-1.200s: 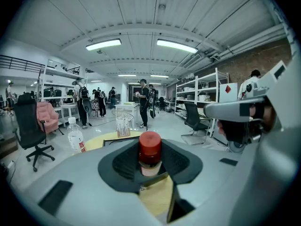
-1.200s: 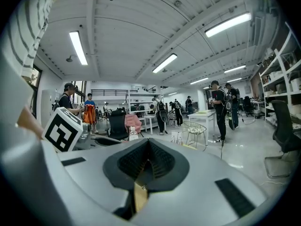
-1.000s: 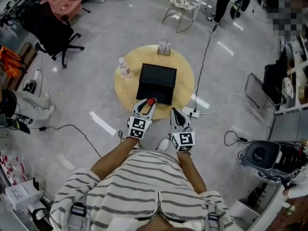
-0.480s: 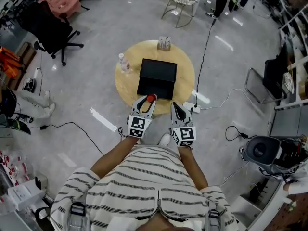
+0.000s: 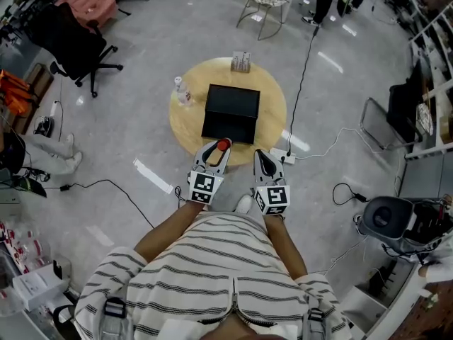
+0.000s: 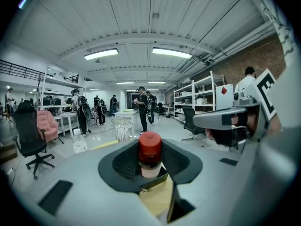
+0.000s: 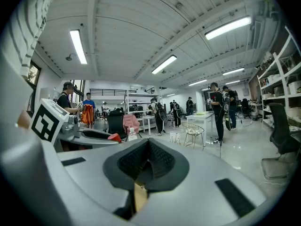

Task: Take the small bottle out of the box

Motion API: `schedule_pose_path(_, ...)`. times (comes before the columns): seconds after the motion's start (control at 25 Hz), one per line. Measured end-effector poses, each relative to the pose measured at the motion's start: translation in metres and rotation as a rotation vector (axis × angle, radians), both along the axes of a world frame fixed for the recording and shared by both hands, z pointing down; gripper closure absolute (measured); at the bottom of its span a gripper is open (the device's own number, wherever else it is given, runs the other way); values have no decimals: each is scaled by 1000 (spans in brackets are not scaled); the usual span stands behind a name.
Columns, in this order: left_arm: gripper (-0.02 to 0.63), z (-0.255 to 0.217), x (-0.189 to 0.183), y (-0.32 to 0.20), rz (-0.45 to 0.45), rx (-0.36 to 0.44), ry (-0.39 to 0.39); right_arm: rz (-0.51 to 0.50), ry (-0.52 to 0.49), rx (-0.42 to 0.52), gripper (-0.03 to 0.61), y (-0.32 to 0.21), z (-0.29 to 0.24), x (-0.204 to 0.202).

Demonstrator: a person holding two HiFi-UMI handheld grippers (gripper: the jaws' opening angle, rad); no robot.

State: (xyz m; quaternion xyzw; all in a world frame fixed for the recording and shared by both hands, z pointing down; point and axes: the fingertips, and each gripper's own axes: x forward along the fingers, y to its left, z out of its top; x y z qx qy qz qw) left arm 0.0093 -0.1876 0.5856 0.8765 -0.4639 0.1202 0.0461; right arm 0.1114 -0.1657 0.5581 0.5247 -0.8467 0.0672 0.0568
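Grey polished floor (image 5: pixel 141 55) spreads wide around a small round wooden desk (image 5: pixel 272 105), with office chairs, shelving and people standing well away. Most of the desk is covered by the black box (image 5: pixel 232 112). A clear water bottle (image 5: pixel 182 95) stands on the bare strip to the box's left, and a small pack (image 5: pixel 241 63) sits near the desk's far edge. Both grippers hang at the box's near side, pointing away from the person and slightly down. The right gripper (image 5: pixel 262 161) is just beside the left one, its jaws closed together on nothing. The left gripper (image 5: pixel 216 153) has its jaws partly spread and clamped on the small bottle (image 6: pixel 150 150). The bottle is held upright, red cap on top, its long axis crossing the line the jaws point along, at the box's near rim. It looks lifted clear of the box, and the nearest bare desk for setting it down is to the left.
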Motion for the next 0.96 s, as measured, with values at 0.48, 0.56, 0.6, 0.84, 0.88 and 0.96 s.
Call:
schedule_pose_path(0.48, 469, -2, 6, 5, 20, 1, 5, 11, -7, -6, 566, 1, 5, 2)
schedule_pose_path(0.56, 469, -3, 6, 5, 23, 4, 3, 12, -6, -6, 566, 2, 5, 1)
schedule_pose_path(0.6, 469, -3, 5, 6, 23, 5, 2, 12, -5, -6, 566, 2, 4, 1)
schedule_pose_path(0.84, 469, -5, 4, 5, 19, 13, 4, 13, -2, -8, 566, 1, 6, 1)
schedule_pose_path(0.88, 469, -5, 5, 4, 20, 15, 4, 13, -2, -9, 568, 1, 6, 1)
schedule_pose_path(0.96, 469, -6, 5, 4, 20, 19, 3, 13, -1, -9, 568, 1, 6, 1)
